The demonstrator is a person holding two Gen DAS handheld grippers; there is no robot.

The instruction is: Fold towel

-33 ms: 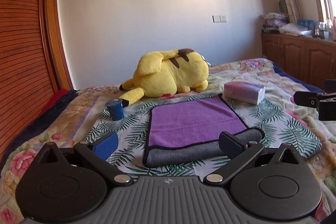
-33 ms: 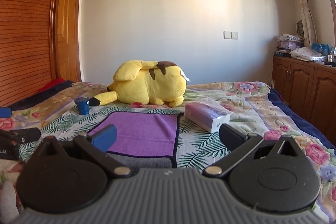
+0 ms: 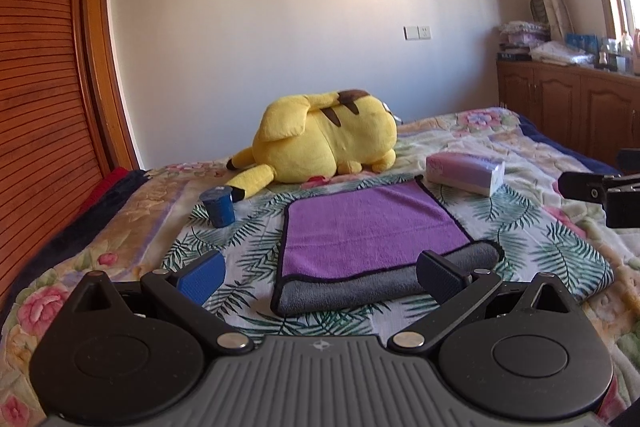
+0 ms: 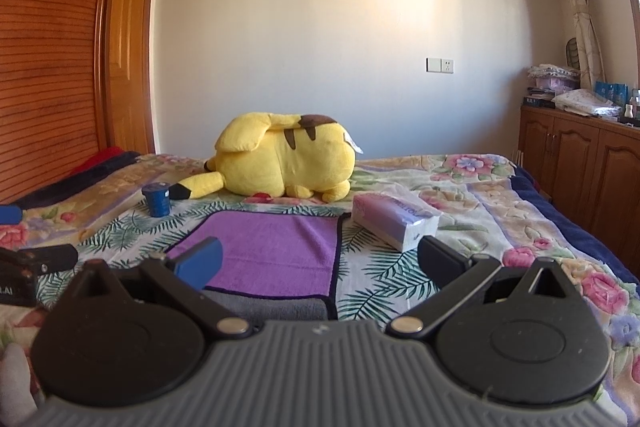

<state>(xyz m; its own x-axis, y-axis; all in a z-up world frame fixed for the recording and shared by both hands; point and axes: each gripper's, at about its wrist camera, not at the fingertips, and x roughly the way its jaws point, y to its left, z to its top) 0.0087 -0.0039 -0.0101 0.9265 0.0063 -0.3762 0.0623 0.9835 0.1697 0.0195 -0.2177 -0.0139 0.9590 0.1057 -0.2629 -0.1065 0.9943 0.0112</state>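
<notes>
While right view hides it | left shows towel grey underside

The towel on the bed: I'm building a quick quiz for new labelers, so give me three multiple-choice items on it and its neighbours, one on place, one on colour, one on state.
1. Where is the blue cup relative to the towel?
A. on it
B. left of it, apart
C. under the tissue pack

2. What colour is the towel's top face?
A. purple
B. green
C. white

3. How do the left gripper and right gripper stand?
A. both shut on the towel
B. one open, one shut
C. both open, holding nothing

Key: 1 B, the cup stands on the leaf-print cloth near the plush toy's tail; 2 A, purple with grey showing along the near edge; 3 C, each pair of fingers is spread wide above the bed.
</notes>
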